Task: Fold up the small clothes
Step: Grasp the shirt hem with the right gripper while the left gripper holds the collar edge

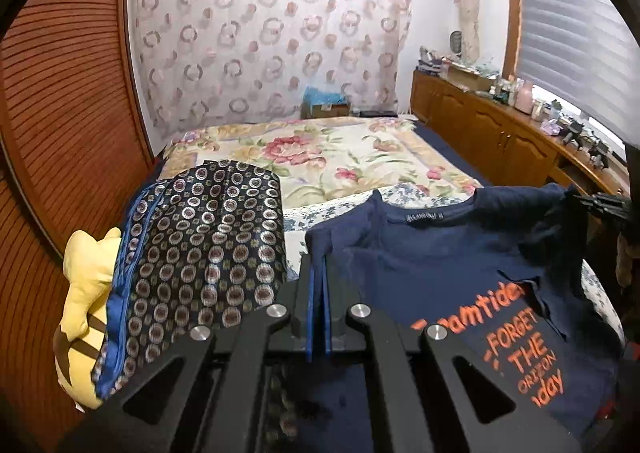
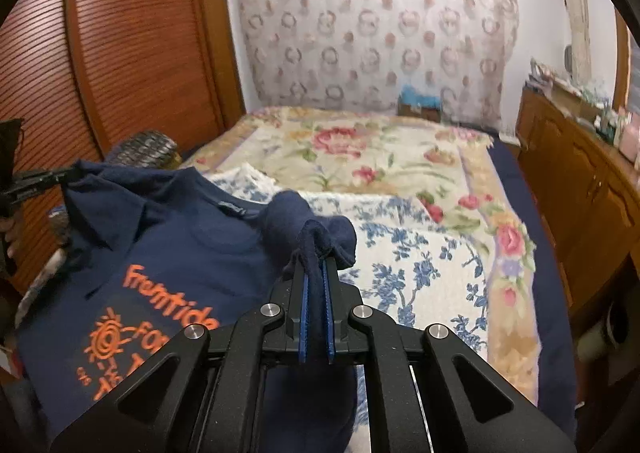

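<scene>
A navy T-shirt [image 1: 440, 265] with orange print hangs stretched between my two grippers above the bed; it also shows in the right wrist view [image 2: 168, 245]. My left gripper [image 1: 319, 265] is shut on one shoulder of the shirt. My right gripper [image 2: 315, 265] is shut on the other shoulder, with cloth bunched over its tips. The right gripper shows at the right edge of the left wrist view [image 1: 600, 203], and the left gripper at the left edge of the right wrist view [image 2: 40, 179].
A floral bedspread [image 1: 340, 161] covers the bed, with a blue-and-white quilt [image 2: 420, 261] on it. A dark patterned cloth [image 1: 208, 253] and a yellow plush toy [image 1: 86, 293] lie at the left. A wooden wardrobe [image 2: 120, 53] stands left, and wooden cabinets [image 1: 500, 133] with clutter right.
</scene>
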The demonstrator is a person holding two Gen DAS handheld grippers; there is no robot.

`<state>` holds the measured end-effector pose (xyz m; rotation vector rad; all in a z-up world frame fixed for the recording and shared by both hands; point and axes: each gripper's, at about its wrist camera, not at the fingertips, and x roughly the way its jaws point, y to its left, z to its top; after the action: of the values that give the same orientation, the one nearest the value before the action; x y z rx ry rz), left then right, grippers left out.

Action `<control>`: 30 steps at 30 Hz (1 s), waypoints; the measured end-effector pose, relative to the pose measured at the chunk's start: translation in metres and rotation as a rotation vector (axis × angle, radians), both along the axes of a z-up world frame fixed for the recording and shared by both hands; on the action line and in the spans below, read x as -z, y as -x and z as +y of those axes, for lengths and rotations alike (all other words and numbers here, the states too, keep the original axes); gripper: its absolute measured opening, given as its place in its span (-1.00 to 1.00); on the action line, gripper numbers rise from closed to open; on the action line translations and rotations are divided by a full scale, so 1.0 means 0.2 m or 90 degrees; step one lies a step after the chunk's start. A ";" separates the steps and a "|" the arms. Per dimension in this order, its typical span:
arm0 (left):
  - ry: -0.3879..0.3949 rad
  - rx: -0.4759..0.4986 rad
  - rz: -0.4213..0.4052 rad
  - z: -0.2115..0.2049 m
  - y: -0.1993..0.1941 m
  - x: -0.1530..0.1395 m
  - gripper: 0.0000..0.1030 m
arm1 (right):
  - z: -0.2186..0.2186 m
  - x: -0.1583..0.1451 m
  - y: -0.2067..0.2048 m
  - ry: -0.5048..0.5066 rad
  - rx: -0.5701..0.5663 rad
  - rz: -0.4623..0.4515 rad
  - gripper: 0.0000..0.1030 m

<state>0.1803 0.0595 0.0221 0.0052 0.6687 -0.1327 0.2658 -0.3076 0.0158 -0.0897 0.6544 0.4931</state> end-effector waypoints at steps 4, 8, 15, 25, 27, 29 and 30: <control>0.003 0.006 -0.014 -0.01 0.14 0.00 -0.97 | 0.01 -0.06 0.12 0.000 -0.008 -0.025 -0.93; 0.014 0.006 -0.018 0.00 0.26 0.03 -0.97 | 0.00 -0.06 0.22 -0.002 -0.007 -0.035 -0.93; 0.040 0.003 -0.020 0.03 0.48 0.13 -0.97 | -0.01 -0.01 0.40 -0.008 -0.004 -0.037 -0.93; 0.078 -0.013 -0.048 0.10 0.84 0.13 -0.97 | -0.16 0.00 0.71 -0.042 0.016 -0.037 -0.93; 0.079 -0.015 -0.049 0.11 0.91 0.12 -0.97 | -0.20 0.01 0.78 -0.051 0.021 -0.032 -0.93; 0.066 -0.016 -0.056 0.12 0.99 0.11 -0.97 | -0.24 0.02 0.85 -0.050 0.026 -0.031 -0.93; 0.061 -0.018 -0.057 0.12 1.02 0.10 -0.97 | -0.25 0.02 0.88 -0.047 0.030 -0.030 -0.93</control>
<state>-0.0234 0.0831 0.0019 -0.0891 0.5719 -0.1363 0.0906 -0.3586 0.0111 -0.0158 0.5899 0.4683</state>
